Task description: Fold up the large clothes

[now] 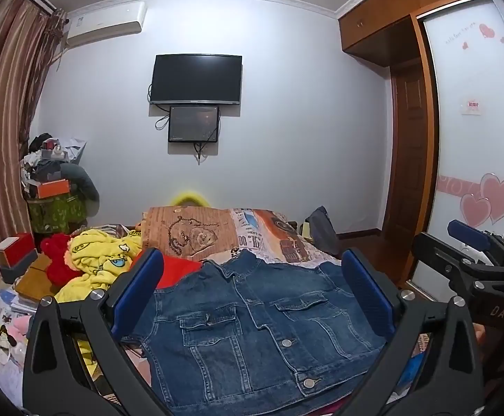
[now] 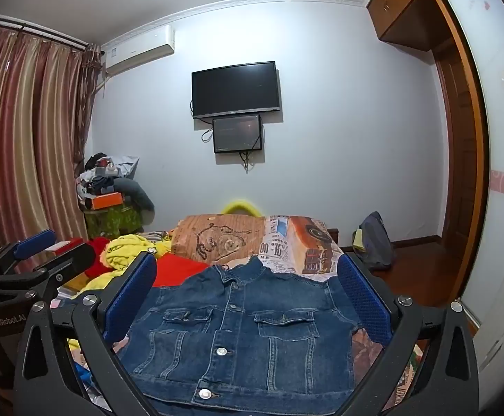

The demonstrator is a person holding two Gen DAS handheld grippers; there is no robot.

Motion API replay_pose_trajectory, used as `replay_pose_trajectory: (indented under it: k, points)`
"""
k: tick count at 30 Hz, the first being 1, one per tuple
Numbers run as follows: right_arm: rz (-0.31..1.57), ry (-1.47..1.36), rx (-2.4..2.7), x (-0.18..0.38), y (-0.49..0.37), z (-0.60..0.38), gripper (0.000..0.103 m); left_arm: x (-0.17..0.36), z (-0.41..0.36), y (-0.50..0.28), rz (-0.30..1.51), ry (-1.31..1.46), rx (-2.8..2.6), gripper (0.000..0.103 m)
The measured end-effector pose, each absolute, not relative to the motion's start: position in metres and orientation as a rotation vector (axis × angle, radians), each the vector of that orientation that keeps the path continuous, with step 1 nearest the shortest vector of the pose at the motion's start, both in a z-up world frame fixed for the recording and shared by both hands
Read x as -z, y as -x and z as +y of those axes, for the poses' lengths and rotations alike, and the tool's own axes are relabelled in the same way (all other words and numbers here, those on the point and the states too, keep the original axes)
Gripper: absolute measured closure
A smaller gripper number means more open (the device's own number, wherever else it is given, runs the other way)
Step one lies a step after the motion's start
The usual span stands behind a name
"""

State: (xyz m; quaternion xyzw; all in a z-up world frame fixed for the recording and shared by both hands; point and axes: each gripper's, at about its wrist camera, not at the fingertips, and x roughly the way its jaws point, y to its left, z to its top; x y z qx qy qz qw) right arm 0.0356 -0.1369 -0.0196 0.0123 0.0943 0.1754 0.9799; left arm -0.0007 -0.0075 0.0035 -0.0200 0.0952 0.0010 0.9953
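Right now both sets of jaws stand spread as wide as they go, with nothing pinched in either. Seen along the left gripper [image 1: 252,291], a denim jacket [image 1: 262,326] lies flat on the bed [image 1: 286,242], front side up and buttoned, its collar pointing away from the jaws and its hem nearest them. The jacket fills the gap between the two blue pads, lying below and ahead of them rather than touching either; its two chest pockets sit between the pads. Beyond the left pad of that gripper lie a yellow garment [image 1: 102,260] and a red cloth [image 1: 175,270], off the jacket's edge. Seen along the right gripper [image 2: 248,294], the same denim jacket [image 2: 241,329] again lies between and beneath the open pads, collar far, hem close, with the patterned bed [image 2: 307,242] cover showing past its shoulders. Each gripper appears at the edge of the other's view: the right gripper [image 1: 460,246] is off to the right of the left jaws, and the left gripper [image 2: 47,253] is off to the left of the right jaws, both beside the jacket rather than on it.
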Motion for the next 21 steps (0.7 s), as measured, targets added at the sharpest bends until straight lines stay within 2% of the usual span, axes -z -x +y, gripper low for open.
replay_pose_trajectory:
  k: [21]
  points:
    - [0.207, -0.029, -0.358, 0.0223, -0.0399, -0.1395, 0.0, 0.0001, -0.0066, -0.0026, 0.192, 0.046, -0.012, 0.0]
